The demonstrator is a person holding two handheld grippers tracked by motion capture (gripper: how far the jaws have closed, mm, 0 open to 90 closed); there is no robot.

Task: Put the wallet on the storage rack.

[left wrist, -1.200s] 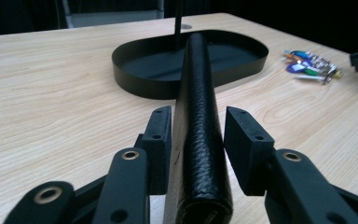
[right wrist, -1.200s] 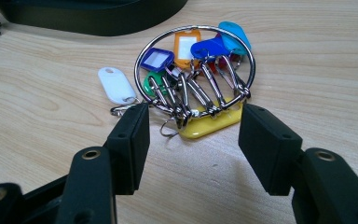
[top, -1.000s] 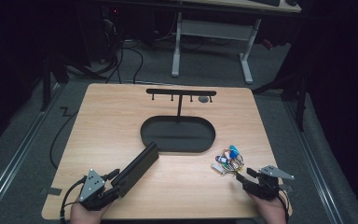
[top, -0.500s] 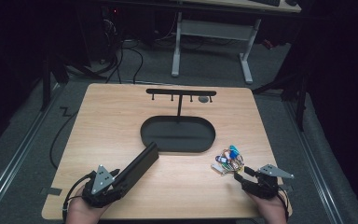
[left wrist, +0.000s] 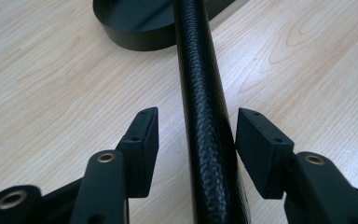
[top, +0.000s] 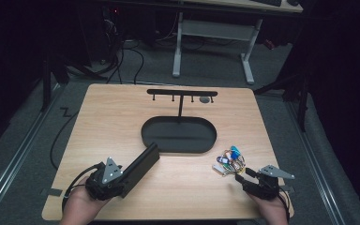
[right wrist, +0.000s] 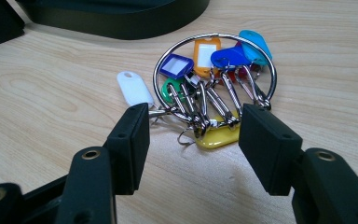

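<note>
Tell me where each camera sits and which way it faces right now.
High view: above the person's table edge, looking forward and down on the light wooden table; both hands and both grippers enter at the bottom.
Left gripper view: rides the left gripper, looking along its fingers at the long black textured case between them.
Right gripper view: rides the right gripper, facing the metal ring of coloured key tags.
Shared: all three views show the black oval tray.

High view looks down from above near table (top: 122,117) edge; both gripper cams low, close, share black tray (left wrist: 135,28).
</note>
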